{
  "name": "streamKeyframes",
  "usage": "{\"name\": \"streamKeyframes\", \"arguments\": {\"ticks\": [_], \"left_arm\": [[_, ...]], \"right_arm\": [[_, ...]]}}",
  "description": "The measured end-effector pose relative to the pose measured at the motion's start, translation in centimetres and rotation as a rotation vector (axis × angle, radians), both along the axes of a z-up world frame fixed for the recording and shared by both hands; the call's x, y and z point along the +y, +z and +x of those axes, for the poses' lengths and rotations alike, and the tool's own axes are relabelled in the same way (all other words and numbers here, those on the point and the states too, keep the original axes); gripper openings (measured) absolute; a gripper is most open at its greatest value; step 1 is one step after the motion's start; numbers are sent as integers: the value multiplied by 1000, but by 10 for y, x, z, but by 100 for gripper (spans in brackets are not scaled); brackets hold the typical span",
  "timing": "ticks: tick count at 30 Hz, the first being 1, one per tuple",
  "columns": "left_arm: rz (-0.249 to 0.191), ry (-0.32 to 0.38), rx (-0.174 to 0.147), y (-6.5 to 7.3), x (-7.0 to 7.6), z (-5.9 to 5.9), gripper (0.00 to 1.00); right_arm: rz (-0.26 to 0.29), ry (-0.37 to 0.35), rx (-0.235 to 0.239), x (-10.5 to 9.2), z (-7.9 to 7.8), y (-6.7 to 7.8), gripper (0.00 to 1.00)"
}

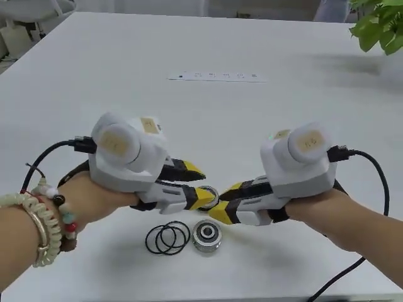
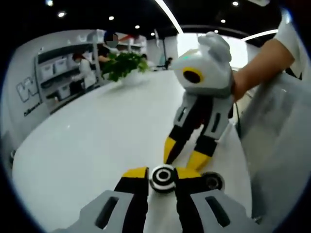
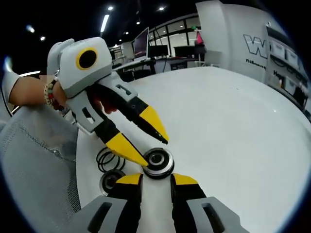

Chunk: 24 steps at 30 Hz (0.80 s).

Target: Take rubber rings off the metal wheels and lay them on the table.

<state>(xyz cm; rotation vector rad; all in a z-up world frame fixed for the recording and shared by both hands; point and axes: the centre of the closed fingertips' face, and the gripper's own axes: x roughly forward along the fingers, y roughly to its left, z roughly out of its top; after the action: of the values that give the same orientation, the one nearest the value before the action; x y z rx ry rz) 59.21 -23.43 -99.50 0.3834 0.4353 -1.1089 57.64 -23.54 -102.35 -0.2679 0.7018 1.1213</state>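
A small metal wheel (image 1: 210, 195) with a dark rubber ring on it hangs above the table between the two grippers. My left gripper (image 2: 163, 174) is shut on this wheel (image 2: 164, 178), its yellow tips on either side. My right gripper (image 3: 157, 178) faces it, jaws apart, tips at the near rim of the wheel (image 3: 159, 163). Below them on the table lie a second wheel (image 1: 207, 233) and loose black rubber rings (image 1: 167, 238), overlapping each other.
A white strip with small markings (image 1: 216, 77) lies far out on the white table (image 1: 126, 82). A green plant (image 1: 378, 25) stands at the far right corner. Cables trail from both grippers toward the table's near edge.
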Motion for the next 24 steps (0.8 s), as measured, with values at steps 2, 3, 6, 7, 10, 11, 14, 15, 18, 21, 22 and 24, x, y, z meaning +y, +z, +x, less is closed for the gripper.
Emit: {"name": "streamKeyframes", "arguments": {"ticks": [2,3,6,7,10,11,14,15,18,21,22,24], "left_arm": [[12,-2,15,-5,0,-2,21],[19,-1,15,-8,1,-2,21],[-3,23,44,-7,2,-1,19],[-6,46,69,-9,3,0,17],[-10,41,80,-10,2,-4,14],[0,34,57,-10,3,-5,14],[-6,43,59,-9,3,-4,14],[-11,45,62,-9,3,-4,14],[-14,45,54,-9,3,-4,14],[-2,36,40,-9,3,-4,14],[-2,38,41,-9,3,-4,14],[-2,40,41,-9,3,-4,14]], "right_arm": [[-7,1,-8,0,1,-1,20],[-8,0,-13,0,1,-1,20],[-6,1,-18,1,1,0,20],[-6,2,-20,1,1,0,19],[-9,2,-28,1,2,0,19],[-10,5,-28,1,2,0,19],[-11,10,-34,1,2,0,18],[-13,13,-36,1,2,0,18],[-22,24,-46,1,1,1,16],[-36,41,-61,0,1,2,12],[-34,39,-59,0,1,2,12],[-37,39,-57,0,1,1,11]]}}
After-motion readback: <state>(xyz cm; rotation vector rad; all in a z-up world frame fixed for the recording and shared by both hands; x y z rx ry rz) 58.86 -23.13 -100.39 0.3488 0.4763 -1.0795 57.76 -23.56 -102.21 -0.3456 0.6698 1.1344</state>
